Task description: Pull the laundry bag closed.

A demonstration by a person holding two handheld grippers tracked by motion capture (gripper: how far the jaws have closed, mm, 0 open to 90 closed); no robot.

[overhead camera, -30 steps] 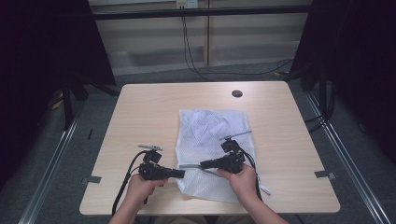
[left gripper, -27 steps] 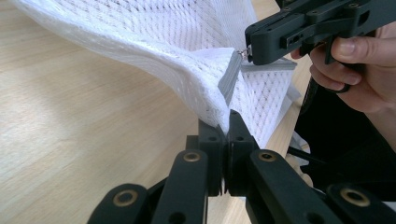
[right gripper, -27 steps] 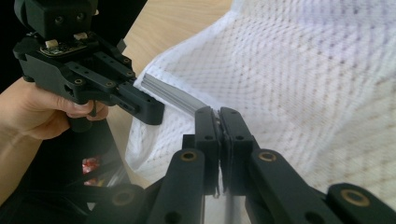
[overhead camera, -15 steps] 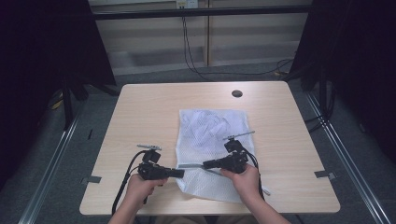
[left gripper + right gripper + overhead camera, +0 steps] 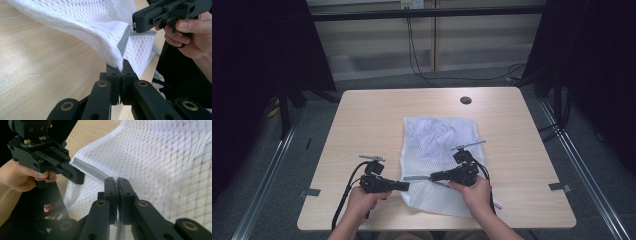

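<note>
Because both black two-jaw grippers are clenched, the left gripper [image 5: 121, 75] on the corner of the white mesh laundry bag [image 5: 439, 155] lying on the pale wooden table [image 5: 522, 150], the right gripper [image 5: 117, 185] on its grey zipper [image 5: 123, 41], a hard opposing pull could slip the pull-tab free or tear the mesh.

The table [image 5: 372, 120] lay bare along its left, right and far edges. Only the mesh bag [image 5: 439, 145] near the front edge and a dark hole [image 5: 465, 100] toward the far right corner interrupted it.
</note>
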